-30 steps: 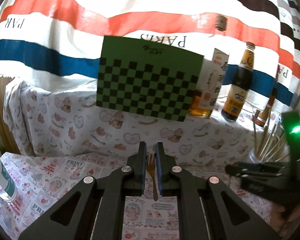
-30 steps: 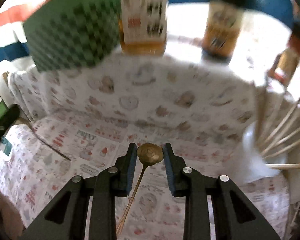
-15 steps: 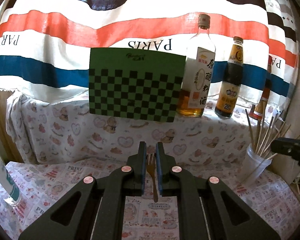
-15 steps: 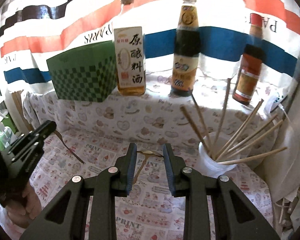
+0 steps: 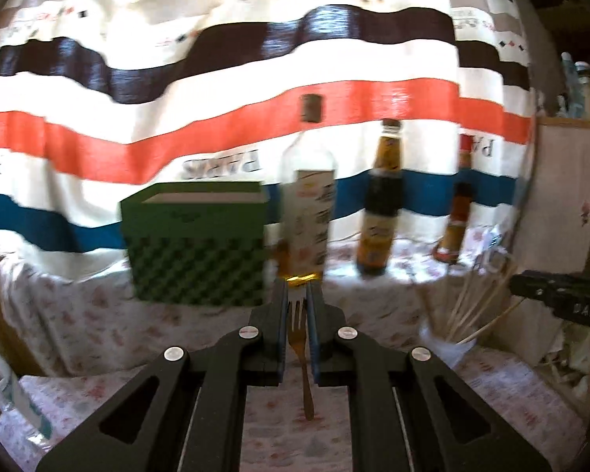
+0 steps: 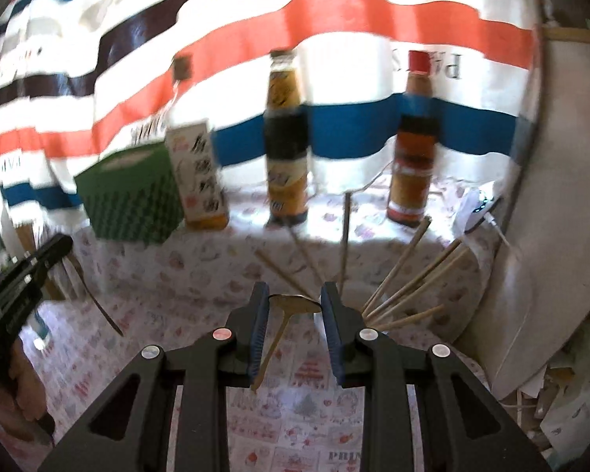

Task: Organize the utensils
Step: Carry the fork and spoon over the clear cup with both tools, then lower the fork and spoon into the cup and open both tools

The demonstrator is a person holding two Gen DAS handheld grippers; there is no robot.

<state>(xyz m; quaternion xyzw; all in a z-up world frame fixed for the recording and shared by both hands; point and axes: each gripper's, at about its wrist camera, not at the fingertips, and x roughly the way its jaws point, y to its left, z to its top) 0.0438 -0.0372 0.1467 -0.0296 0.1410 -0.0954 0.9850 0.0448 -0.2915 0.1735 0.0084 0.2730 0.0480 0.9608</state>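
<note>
Fork [image 5: 297, 328] pinched between the fingers of the left gripper [image 5: 296, 306], tines forward, handle hanging back and down. Spoon [image 6: 294, 303] clamped by its bowl in the right gripper [image 6: 295, 303], fingers closed on the bowl's edges, handle trailing down toward the camera. Both utensils aloft, clear of the counter [image 6: 200, 275].

Landmark: the cup [image 6: 358, 295] of chopsticks [image 6: 409, 271]. Spoon just before its rim in the right wrist view, whether over the mouth or short of it hard to tell. Fork well off to the cup's left, with the cup [image 5: 444, 344] low at right in the left wrist view and the right gripper's body [image 5: 562, 299] above it.

Step in hand, by the look of it: carrying both pieces to the cup. Next move likely needing the spoon tipped handle-down over the mouth, threaded between the splayed sticks, then released; the fork after it. Risk of knocking the light cup or catching a stick.

Behind the cup, on a raised ledge: three bottles [image 6: 287, 145] in a row, then a green checkered box [image 6: 133, 200] farthest left. Counter and ledge under a printed cloth with small cartoon motifs; striped fabric [image 5: 255, 110] in red, blue, black and white hung as backdrop. Both views motion-blurred.
</note>
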